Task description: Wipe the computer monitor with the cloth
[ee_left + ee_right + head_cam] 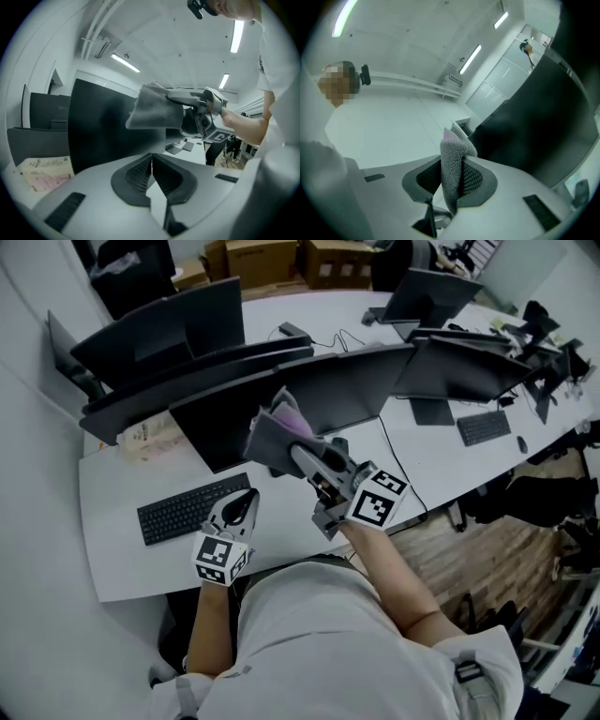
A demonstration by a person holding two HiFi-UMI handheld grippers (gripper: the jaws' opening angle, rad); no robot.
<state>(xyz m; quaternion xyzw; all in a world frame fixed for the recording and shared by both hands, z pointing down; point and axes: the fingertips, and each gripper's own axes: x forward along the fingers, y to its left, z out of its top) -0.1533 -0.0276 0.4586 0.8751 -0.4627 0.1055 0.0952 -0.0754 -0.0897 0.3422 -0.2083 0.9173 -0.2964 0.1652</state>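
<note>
The dark monitor (309, 395) stands in front of me, its screen tilted toward me. My right gripper (292, 454) is shut on a grey cloth (278, 430) with a pink side and holds it up against the lower screen. In the right gripper view the cloth (452, 171) is pinched between the jaws, with the monitor (534, 131) to its right. My left gripper (247, 500) hovers low over the desk by the keyboard (190, 507), shut with nothing in it. The left gripper view shows the cloth (154, 112) and the right gripper (202, 112) in front of the screen (101, 126).
More monitors (169, 329) stand behind and to the right (459, 367). A printed paper packet (150, 439) lies left of the monitor. A second keyboard (484, 427) and cables lie on the white desk (112, 521). Cardboard boxes (262, 259) stand at the back.
</note>
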